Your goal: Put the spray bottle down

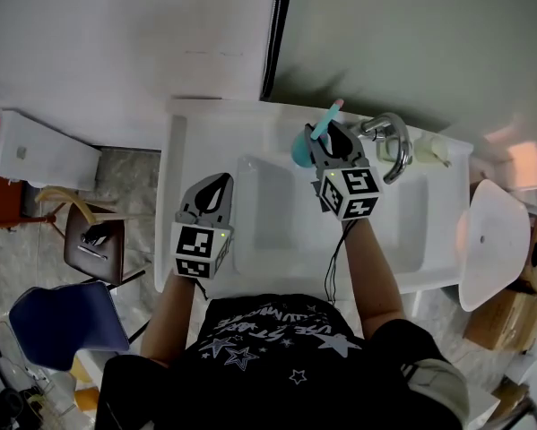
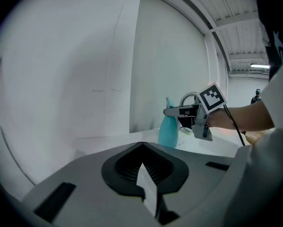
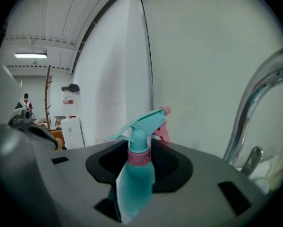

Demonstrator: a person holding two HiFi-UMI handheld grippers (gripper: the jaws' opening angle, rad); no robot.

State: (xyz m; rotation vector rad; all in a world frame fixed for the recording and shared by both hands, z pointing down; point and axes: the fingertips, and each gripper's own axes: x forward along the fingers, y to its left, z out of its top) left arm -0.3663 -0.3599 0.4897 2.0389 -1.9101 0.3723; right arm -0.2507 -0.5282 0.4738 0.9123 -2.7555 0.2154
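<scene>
A teal spray bottle (image 1: 304, 149) with a pink collar and pink trigger stands upright between the jaws of my right gripper (image 1: 326, 143), which is shut on its body. In the right gripper view the bottle (image 3: 135, 181) fills the gap between the jaws. The left gripper view shows the bottle (image 2: 169, 132) low over the back ledge of the white sink (image 1: 205, 128), left of the tap; I cannot tell whether its base touches. My left gripper (image 1: 216, 190) hangs over the sink's left rim, its jaws together and empty (image 2: 148, 193).
A chrome tap (image 1: 389, 141) rises just right of the bottle, with a pale soap bottle (image 1: 437, 150) behind it. The basin (image 1: 268, 213) lies below both grippers. A wall stands close behind. A white lid (image 1: 492, 240) is at the right, chairs (image 1: 93, 245) at the left.
</scene>
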